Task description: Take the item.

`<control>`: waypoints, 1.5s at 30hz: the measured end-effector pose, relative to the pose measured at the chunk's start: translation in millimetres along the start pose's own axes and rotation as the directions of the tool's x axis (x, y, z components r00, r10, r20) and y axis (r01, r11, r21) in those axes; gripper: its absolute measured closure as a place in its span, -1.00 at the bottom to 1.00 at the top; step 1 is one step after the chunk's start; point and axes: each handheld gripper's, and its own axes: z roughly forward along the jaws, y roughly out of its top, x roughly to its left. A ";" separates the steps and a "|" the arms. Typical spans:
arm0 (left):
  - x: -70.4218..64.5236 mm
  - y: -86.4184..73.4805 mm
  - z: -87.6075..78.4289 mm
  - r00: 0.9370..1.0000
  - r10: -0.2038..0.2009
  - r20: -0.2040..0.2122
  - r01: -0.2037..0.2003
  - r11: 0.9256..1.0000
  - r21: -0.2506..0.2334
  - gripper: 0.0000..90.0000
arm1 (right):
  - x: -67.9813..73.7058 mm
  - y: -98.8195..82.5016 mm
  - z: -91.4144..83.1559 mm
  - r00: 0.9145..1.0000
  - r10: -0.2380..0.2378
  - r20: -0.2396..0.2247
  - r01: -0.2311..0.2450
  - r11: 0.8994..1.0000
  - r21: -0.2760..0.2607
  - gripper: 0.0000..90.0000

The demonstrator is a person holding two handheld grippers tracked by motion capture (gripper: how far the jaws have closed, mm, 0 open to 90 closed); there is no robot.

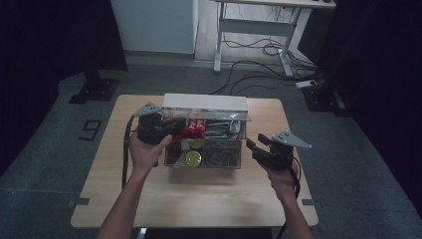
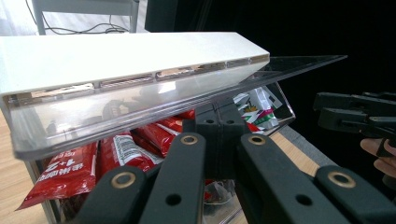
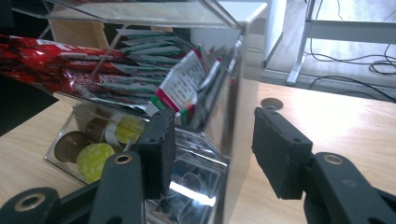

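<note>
On the tabletop [image 1: 149, 196], a clear acrylic organiser box [image 1: 206, 144] is sitting at centre, its long axis running left to right. Its white-topped lid [image 1: 205, 102] is standing raised at the far edge. Red sachets [image 2: 70, 168] are filling the far left compartment, green-and-white sachets [image 3: 180, 88] the far right, and round capsules [image 3: 93, 158] the near left.

The left gripper [image 1: 166, 130] is reaching in over the box's left end, jaws pressed together just beneath the lid and above the red sachets; whether they are pinching anything cannot be told. The right gripper [image 1: 255, 147] is hovering just beside the box's right end, jaws spread and straddling its near right corner wall. The left gripper is judged nearer the contents.
</note>
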 end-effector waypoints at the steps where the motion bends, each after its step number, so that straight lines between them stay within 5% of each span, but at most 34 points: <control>1: 0.0 0.0 0.0 1.000 0.000 0.000 0.000 1.000 0.000 1.00 | 1.7 1.3 1.2 1.000 -0.005 -0.001 0.005 1.000 -0.001 0.10; 45: 4.9 -0.3 -0.8 1.000 -0.015 0.000 0.015 1.000 -0.005 1.00 | 33.2 16.1 51.2 0.998 -0.068 0.002 0.068 0.997 0.025 0.23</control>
